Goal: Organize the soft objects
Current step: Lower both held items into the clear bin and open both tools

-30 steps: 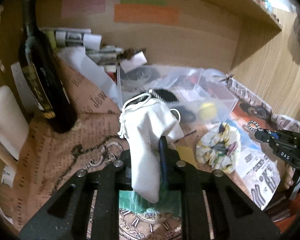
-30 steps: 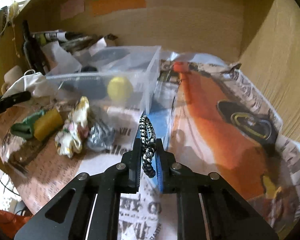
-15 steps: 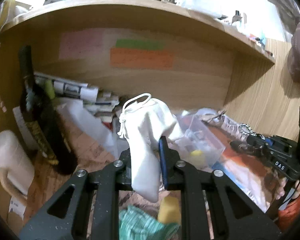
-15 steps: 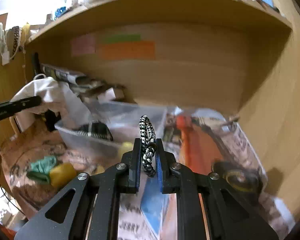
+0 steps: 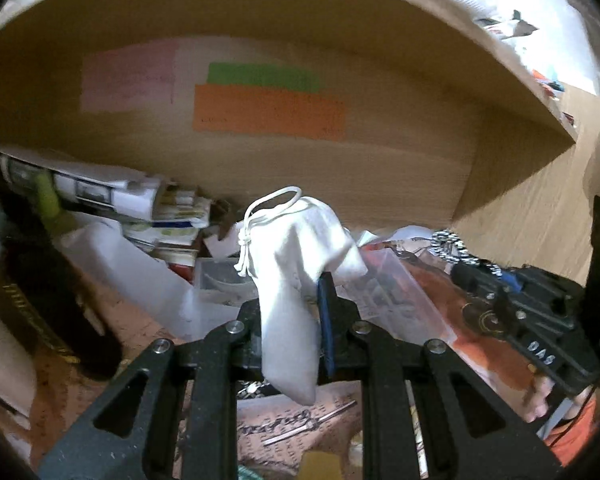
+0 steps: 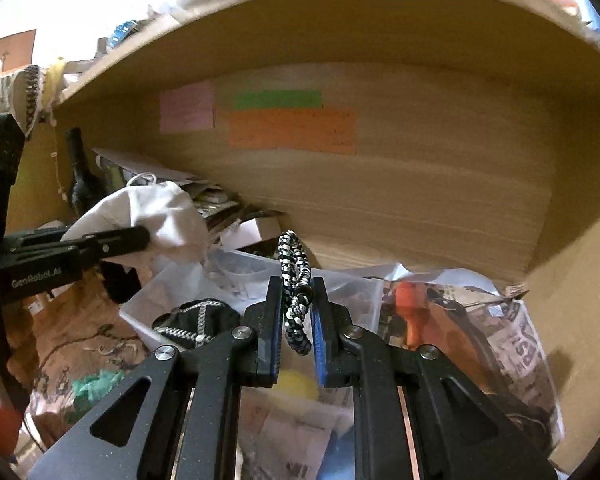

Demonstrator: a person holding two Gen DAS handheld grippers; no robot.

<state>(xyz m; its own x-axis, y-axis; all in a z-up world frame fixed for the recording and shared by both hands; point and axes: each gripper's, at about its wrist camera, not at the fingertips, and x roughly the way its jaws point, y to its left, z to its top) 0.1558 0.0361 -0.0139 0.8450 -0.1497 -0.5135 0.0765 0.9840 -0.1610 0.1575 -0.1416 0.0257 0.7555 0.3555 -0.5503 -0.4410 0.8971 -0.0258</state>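
My left gripper [image 5: 290, 300] is shut on a white drawstring pouch [image 5: 296, 264], held up in the air above the clear plastic bin [image 5: 404, 292]. The pouch also shows in the right wrist view [image 6: 148, 216] at left, with the left gripper [image 6: 140, 236]. My right gripper [image 6: 296, 296] is shut on a black-and-white braided band [image 6: 294, 280], held over the bin [image 6: 340, 292]. The right gripper with the band appears in the left wrist view [image 5: 472, 268] at right. A yellow ball [image 6: 296, 386] lies in the bin below my right fingers.
A dark wine bottle [image 5: 28, 288] stands at left by rolled papers [image 5: 100, 196]. A wooden shelf [image 6: 340, 20] overhangs the desk. Sticky notes [image 5: 268, 108] are on the back wall. A green cloth [image 6: 96, 388] and a yellow sponge [image 5: 320, 466] lie on the newspaper.
Both grippers have risen and moved toward the back wall, still holding their items. The view tilted up, so the desk items have slid down out of the frame.
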